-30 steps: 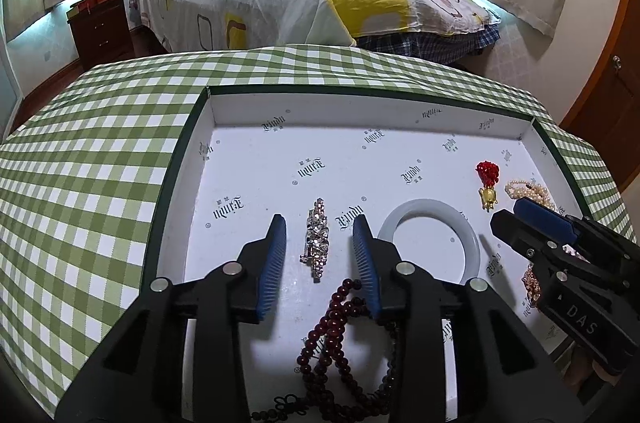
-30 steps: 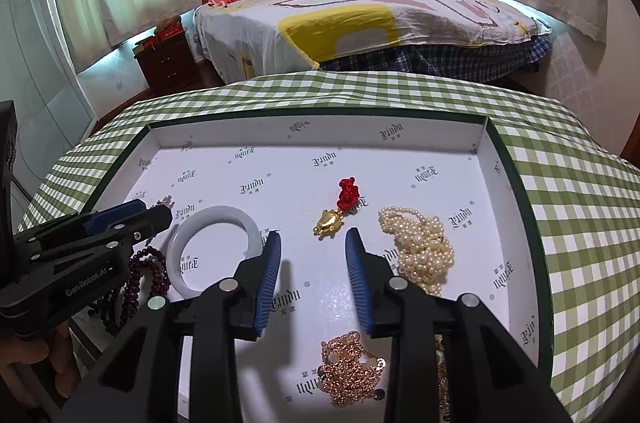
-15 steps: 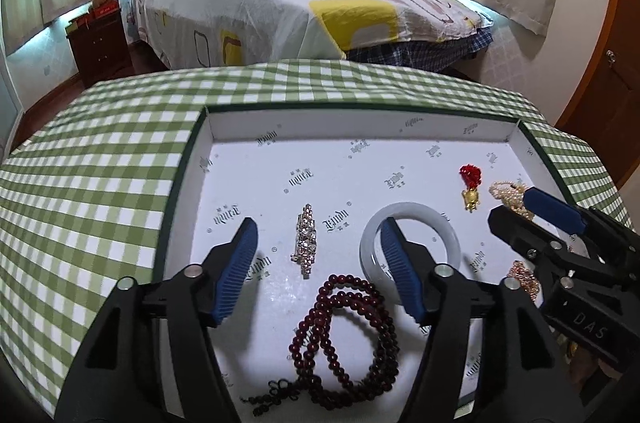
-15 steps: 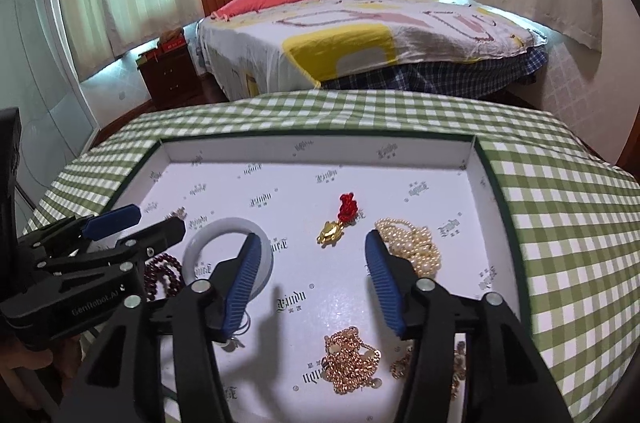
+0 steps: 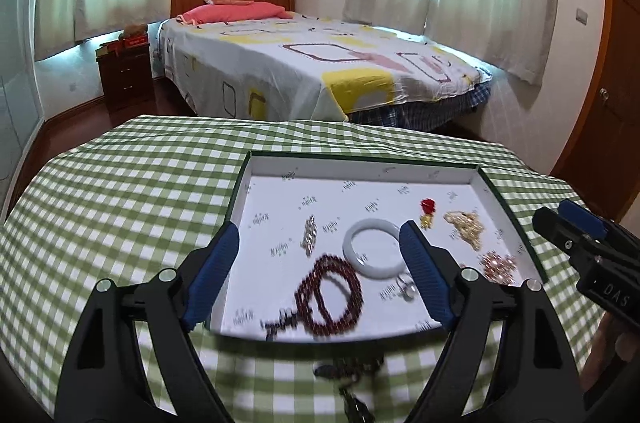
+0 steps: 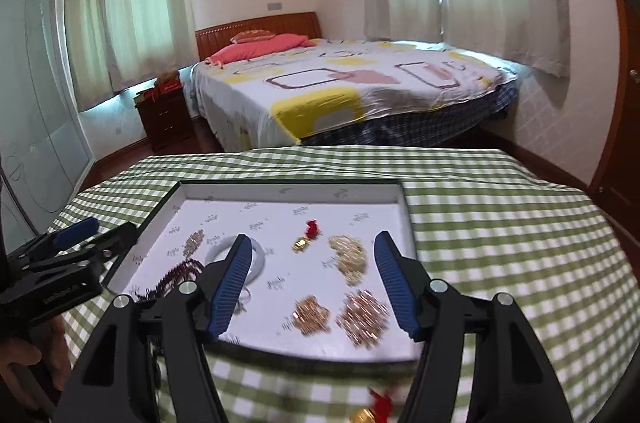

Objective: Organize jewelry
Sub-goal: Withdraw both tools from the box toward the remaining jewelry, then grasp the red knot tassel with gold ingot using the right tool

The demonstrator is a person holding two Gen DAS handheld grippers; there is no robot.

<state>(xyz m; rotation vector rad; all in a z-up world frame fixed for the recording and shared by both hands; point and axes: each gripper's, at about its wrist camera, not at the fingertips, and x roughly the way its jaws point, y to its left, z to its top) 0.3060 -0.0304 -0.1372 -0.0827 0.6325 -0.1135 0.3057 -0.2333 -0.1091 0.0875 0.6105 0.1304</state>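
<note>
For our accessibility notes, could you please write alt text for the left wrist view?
The open, empty left gripper hovers over a white tray on a green checked tablecloth, holding a white bangle, dark red beads and other jewelry; a bed stands behind.

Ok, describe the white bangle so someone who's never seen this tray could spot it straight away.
Find the shallow white tray on the green checked tablecloth. Near its middle lies the white bangle, beside the dark red bead string. It is the only plain, smooth, solid ring there; the other pieces are beaded, sparkly or gold.

Left tool (image 5: 320, 263) gapes wide above tray (image 5: 360, 167) holding bead bracelet (image 5: 332, 297) and white bangle (image 5: 374, 247).
</note>
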